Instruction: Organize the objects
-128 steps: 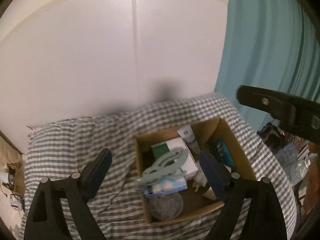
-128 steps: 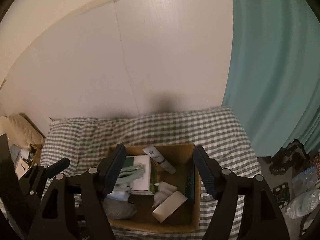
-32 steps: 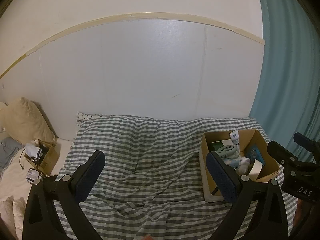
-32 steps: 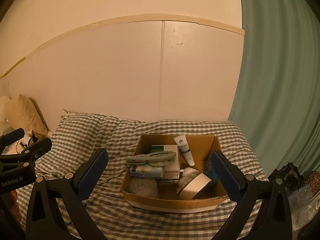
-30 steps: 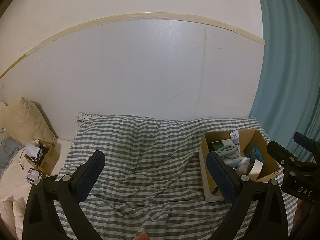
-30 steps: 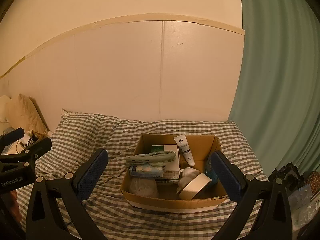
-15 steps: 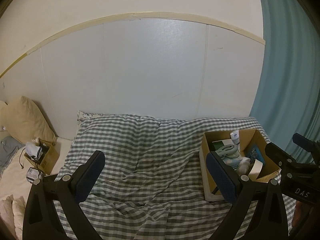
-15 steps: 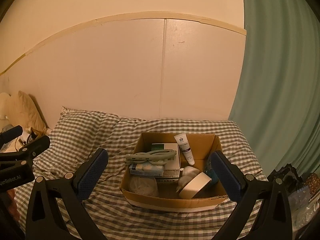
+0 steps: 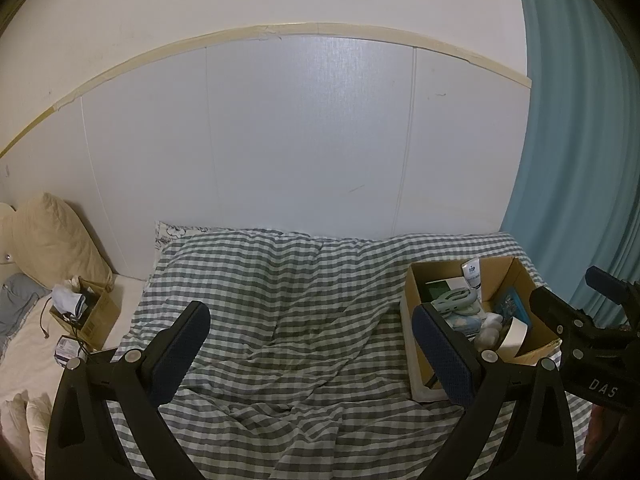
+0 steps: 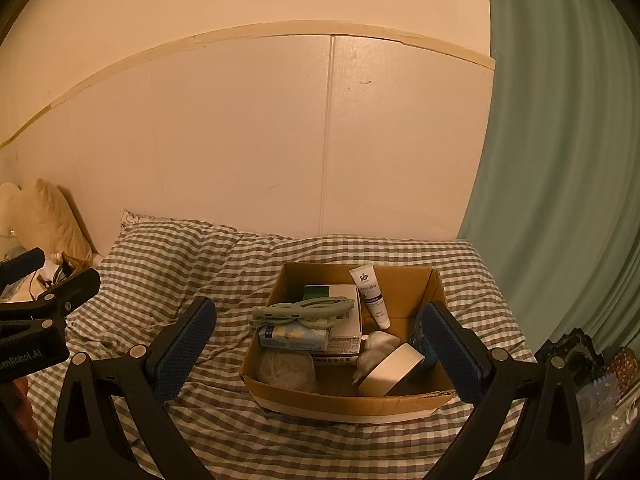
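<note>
Pillow: a tan pillow (image 9: pixel 52 240) leans against the wall at the far left of the left wrist view.
Small box: a small cardboard box (image 9: pixel 86 314) of cables and cloth sits on the white sheet just below the pillow.
Bed: a bed with a grey and white checked cover (image 9: pixel 280 300) fills the lower middle of both views, its cloth wrinkled.
Left gripper: the left gripper (image 9: pixel 310 350) hangs over the middle of the bed, jaws spread wide and holding nothing.
Cardboard box: an open cardboard box (image 10: pixel 340 400) rests on the cover, at the right of the left wrist view and low in the centre of the right wrist view.
Box contents, left side: a pale green coiled item (image 10: pixel 304 310) lies on a blue and white packet (image 10: pixel 294 336), with a white and green carton (image 10: pixel 340 300) behind and a pale netted bundle (image 10: pixel 286 368) in front.
Box contents, right side: a white tube (image 10: pixel 370 294) leans on the back wall; a roll of tape (image 10: pixel 392 370) stands tilted at the front.
Right gripper: the right gripper (image 10: pixel 318 350) points at the cardboard box from above and in front, jaws released wide with nothing between them.
Curtain: a teal curtain (image 10: pixel 560 160) hangs down the right edge of both views.
Floor clutter: dark and clear items, too small to tell apart, lie at the lower right of the right wrist view.
</note>
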Tool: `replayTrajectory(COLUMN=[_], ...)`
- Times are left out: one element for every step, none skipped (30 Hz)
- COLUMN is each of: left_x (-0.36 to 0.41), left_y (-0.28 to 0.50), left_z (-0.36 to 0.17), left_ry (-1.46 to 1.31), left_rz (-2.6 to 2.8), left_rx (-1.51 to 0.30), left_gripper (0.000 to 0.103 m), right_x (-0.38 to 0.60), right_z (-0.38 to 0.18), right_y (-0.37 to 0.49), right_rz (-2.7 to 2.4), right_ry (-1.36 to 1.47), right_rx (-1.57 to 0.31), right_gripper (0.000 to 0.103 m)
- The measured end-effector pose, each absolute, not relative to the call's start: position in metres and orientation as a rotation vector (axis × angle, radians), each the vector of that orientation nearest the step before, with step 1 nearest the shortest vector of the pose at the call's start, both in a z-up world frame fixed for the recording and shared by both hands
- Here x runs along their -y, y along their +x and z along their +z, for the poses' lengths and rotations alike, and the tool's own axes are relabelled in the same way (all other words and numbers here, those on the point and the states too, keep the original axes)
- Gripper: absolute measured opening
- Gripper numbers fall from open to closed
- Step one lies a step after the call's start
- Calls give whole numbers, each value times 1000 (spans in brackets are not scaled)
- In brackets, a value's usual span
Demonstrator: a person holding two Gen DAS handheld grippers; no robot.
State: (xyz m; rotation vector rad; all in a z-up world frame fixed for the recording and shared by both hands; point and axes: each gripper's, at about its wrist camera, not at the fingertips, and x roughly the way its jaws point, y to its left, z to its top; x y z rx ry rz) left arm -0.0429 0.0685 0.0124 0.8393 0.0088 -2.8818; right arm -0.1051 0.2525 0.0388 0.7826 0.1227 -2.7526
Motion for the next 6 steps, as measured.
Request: replayTrajectory(left_x=[-68, -68, -67, -66, -66, -66], left_y=[-43, -43, -43, -43, -43, -43], left_z=[12, 12, 12, 12, 12, 13], left_ry=[839, 842, 849, 851, 851, 849], left_rz=[-2882, -2880, -2880, -2883, -2884, -2884], left_rx=[-8, -8, -9, -10, -10, -9], left_gripper=[103, 103, 103, 103, 103, 103], right_x=[-252, -252, -252, -252, -252, -252], right_z=[39, 39, 39, 39, 39, 39], right_y=[-105, -105, -105, -105, -105, -105], right_rz=[-2753, -2753, -2754, -2753, -2753, -2754], right_ry=[782, 782, 782, 782, 781, 782], right_rx=[-122, -122, -122, -122, -122, -122], right_gripper=[103, 103, 103, 103, 103, 103])
